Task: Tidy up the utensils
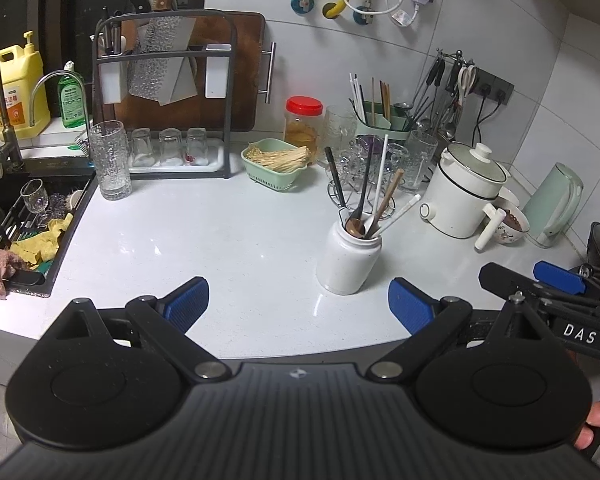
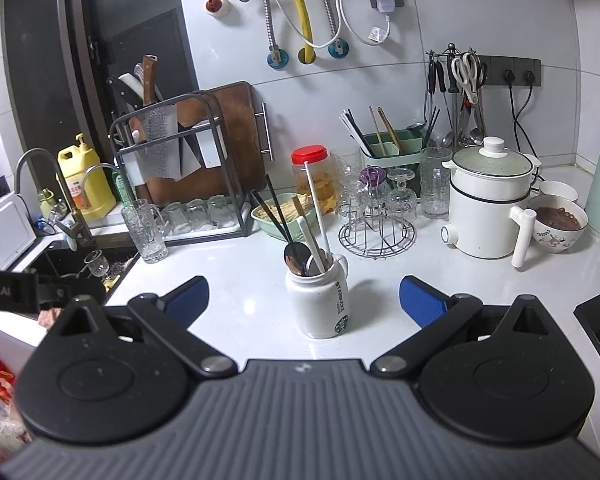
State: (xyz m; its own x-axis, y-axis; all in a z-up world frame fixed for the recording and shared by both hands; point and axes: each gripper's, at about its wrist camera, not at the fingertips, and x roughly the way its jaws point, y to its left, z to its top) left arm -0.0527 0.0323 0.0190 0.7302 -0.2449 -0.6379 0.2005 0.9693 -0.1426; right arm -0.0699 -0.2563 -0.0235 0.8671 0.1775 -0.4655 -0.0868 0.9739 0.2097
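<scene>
In the left wrist view, the left gripper [image 1: 298, 304] hangs wide open and empty at lower centre, with the white mug [image 1: 348, 258] of spoons and chopsticks [image 1: 374, 200] standing on the white counter [image 1: 220, 240] just right of centre, and the right gripper [image 1: 540, 276] at the right edge. In the right wrist view, the right gripper [image 2: 304, 300] is likewise spread wide and empty, the mug [image 2: 324, 300] standing mid-frame between its blue pads [image 2: 422, 300], untouched, with the green utensil caddy [image 2: 392, 148] well behind at upper right.

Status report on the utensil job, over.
Left tool open, empty; right tool open, empty. White mug upright on the counter, utensils standing inside, untouched. Nothing between tools and mug.
</scene>
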